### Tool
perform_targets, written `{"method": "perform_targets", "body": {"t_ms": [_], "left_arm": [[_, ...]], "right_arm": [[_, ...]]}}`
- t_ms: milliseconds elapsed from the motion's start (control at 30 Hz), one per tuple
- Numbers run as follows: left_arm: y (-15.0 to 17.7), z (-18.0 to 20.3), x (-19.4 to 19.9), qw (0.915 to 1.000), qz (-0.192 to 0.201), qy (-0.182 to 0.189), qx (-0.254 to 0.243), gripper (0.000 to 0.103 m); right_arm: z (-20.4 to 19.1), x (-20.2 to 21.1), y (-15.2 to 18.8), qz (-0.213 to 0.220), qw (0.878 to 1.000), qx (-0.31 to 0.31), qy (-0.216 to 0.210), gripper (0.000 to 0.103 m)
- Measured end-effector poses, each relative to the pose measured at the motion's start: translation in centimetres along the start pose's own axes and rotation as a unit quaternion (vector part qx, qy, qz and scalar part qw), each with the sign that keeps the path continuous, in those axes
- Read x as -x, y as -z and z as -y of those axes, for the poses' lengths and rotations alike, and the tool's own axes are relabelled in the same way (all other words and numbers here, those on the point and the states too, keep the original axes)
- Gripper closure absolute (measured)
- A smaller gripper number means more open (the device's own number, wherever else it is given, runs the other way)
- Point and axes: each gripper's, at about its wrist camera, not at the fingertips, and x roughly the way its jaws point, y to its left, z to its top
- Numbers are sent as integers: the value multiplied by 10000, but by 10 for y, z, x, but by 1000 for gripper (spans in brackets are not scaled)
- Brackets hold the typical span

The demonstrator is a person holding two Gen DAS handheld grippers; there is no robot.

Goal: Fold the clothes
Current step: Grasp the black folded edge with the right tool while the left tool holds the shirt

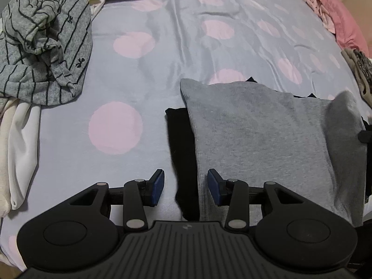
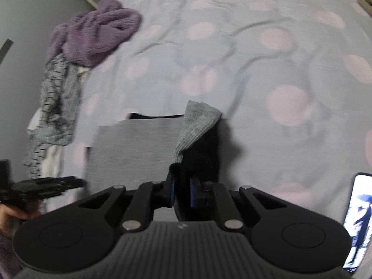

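Your right tool (image 2: 181, 194) is clamped on the edge of the grey ribbed garment (image 2: 139, 144) lying on the bed (image 2: 255, 69), so carry it across evenly while the left tool (image 1: 186, 187), jaws apart and empty, hovers over the far edge.

Ribbed knit grey garment (image 1: 255, 134), smooth sheet (image 1: 144, 74), seemingly fleecy purple throw (image 2: 97, 32)

Spotted lavender bedsheet (image 1: 144, 88) (pink dots) beside a grey wall (image 2: 28, 11).
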Motion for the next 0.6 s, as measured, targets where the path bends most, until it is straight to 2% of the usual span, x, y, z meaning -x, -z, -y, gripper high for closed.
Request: {"method": "perform_targets", "body": {"t_ms": [133,367,600], "left_arm": [[3,-4,4,9999,71,111,-23,71],[10,-17,5,9999,49,132,78,72],[11,-26,7,9998,58,121,156,72]], "right_arm": [[-42,-18,-5,-145,9994,116,-303,90],[-113,-78,-8,-466,9959,337,-699,90],[-154,-139,-3,-642,9944,322,-776,90]]}}
